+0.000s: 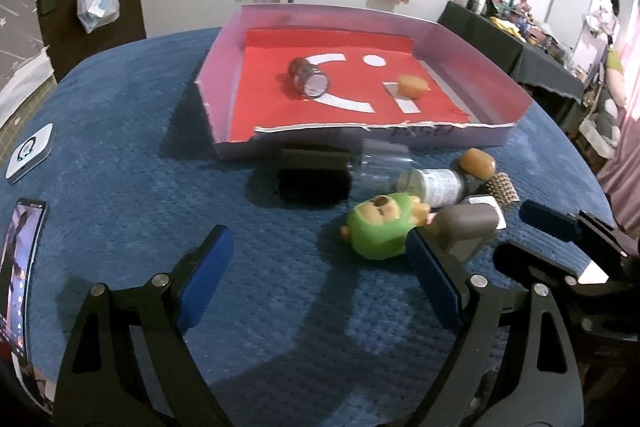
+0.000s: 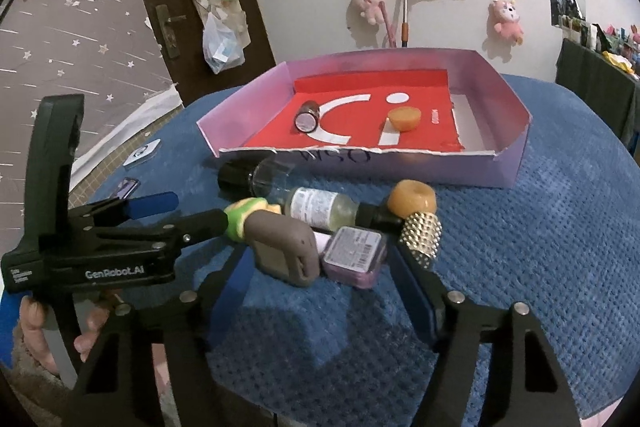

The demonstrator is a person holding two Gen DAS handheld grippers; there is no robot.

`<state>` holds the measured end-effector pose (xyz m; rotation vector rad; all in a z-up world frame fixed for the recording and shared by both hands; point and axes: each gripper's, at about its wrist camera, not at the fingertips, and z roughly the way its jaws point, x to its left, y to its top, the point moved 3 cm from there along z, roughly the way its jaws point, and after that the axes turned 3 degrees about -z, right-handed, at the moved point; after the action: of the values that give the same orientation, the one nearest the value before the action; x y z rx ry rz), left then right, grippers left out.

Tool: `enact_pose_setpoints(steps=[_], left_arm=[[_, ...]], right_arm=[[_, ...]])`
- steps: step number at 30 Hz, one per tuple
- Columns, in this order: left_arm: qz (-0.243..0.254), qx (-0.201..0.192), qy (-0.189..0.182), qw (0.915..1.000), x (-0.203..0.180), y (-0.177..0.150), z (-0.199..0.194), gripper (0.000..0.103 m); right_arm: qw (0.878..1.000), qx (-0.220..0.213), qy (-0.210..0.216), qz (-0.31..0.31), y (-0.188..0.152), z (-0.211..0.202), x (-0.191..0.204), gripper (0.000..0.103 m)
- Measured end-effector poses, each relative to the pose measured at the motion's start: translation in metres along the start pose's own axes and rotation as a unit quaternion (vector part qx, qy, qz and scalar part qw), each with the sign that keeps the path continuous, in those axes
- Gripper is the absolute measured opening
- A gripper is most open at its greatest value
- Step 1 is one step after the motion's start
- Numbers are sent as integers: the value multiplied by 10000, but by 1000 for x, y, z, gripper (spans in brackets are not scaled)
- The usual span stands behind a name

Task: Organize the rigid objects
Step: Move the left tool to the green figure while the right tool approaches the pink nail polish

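Observation:
A lilac tray [image 2: 514,163] with a red liner holds a dark jar [image 2: 307,119] on its side and an orange cap [image 2: 405,119]. In front of it lie a black-capped clear bottle [image 2: 256,173], a labelled bottle [image 2: 320,207], an orange ring [image 2: 412,197], a gold studded cylinder [image 2: 422,233] and a green toy [image 2: 240,219]. My right gripper [image 2: 324,267] straddles a taupe case [image 2: 280,247] and a purple barcoded box [image 2: 354,257]; a small gap shows at the box side. My left gripper [image 1: 320,267] stands open over bare cloth, left of the green toy [image 1: 380,227].
The round table wears a blue cloth [image 1: 160,211]. A phone [image 1: 20,267] and a small white device [image 1: 30,153] lie at its left edge. A hand [image 2: 36,323] holds the left gripper. Plush toys hang on the wall behind; cluttered shelves stand far right.

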<state>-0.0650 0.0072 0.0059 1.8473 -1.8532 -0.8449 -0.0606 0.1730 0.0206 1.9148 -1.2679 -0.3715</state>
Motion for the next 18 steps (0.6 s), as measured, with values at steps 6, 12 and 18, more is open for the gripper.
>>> enact_pose_setpoints(steps=[6,12,18], left_arm=[[95,44,-42,9999,-7,-3,5,88],[79,88,-157,9998,-6,-4,7,88],[411,349,-246,9982,-20,-15,17,88]], right_arm=[[9997,172,-126,72,-6,6,-9,66],[9991,343,-231,59,-12,16,-15,60],[9992,334,-184,-78,-6,23,-17,60]])
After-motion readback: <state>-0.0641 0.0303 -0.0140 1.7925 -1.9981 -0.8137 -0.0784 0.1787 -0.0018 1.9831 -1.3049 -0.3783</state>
